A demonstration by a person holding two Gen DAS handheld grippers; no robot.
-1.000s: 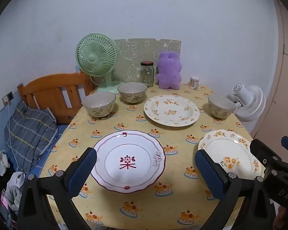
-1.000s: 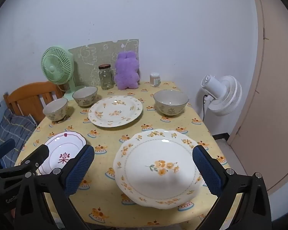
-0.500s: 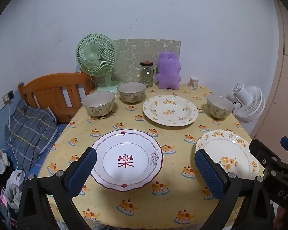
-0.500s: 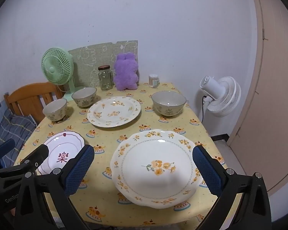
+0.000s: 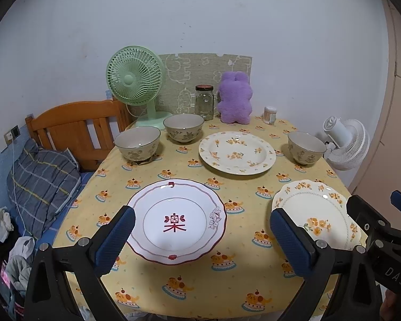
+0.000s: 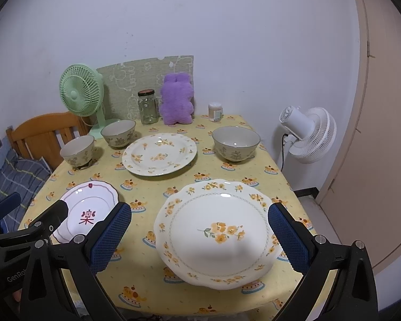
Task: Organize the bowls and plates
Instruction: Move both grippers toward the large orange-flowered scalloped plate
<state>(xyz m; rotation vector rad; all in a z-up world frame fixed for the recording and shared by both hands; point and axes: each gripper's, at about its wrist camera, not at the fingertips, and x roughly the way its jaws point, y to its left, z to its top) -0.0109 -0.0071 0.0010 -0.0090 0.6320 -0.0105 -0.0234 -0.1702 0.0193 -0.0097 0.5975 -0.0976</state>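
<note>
A red-rimmed white plate (image 5: pixel 177 218) (image 6: pixel 89 208) lies at the near left of the yellow table. A scalloped yellow-flower plate (image 5: pixel 316 212) (image 6: pixel 216 228) lies near right, and a deeper flowered plate (image 5: pixel 237 152) (image 6: pixel 159 153) sits in the middle. Two bowls (image 5: pixel 137 143) (image 5: pixel 183 127) stand at the far left, a third bowl (image 5: pixel 306 147) (image 6: pixel 235 143) at the far right. My left gripper (image 5: pixel 201 236) hovers open over the red-rimmed plate's near side. My right gripper (image 6: pixel 200 235) hovers open above the scalloped plate. Neither holds anything.
Along the back wall stand a green fan (image 5: pixel 135 85), a glass jar (image 5: pixel 204 102), a purple plush (image 5: pixel 235 100) and a small container (image 5: pixel 270 114). A white fan (image 6: pixel 307 133) stands off the table's right edge. A wooden headboard (image 5: pixel 74 125) and pillow (image 5: pixel 40 171) lie left.
Both grippers have drawn back and up a little, so more of the table's near edge shows. Their fingers stay apart and the dishes have not moved.
</note>
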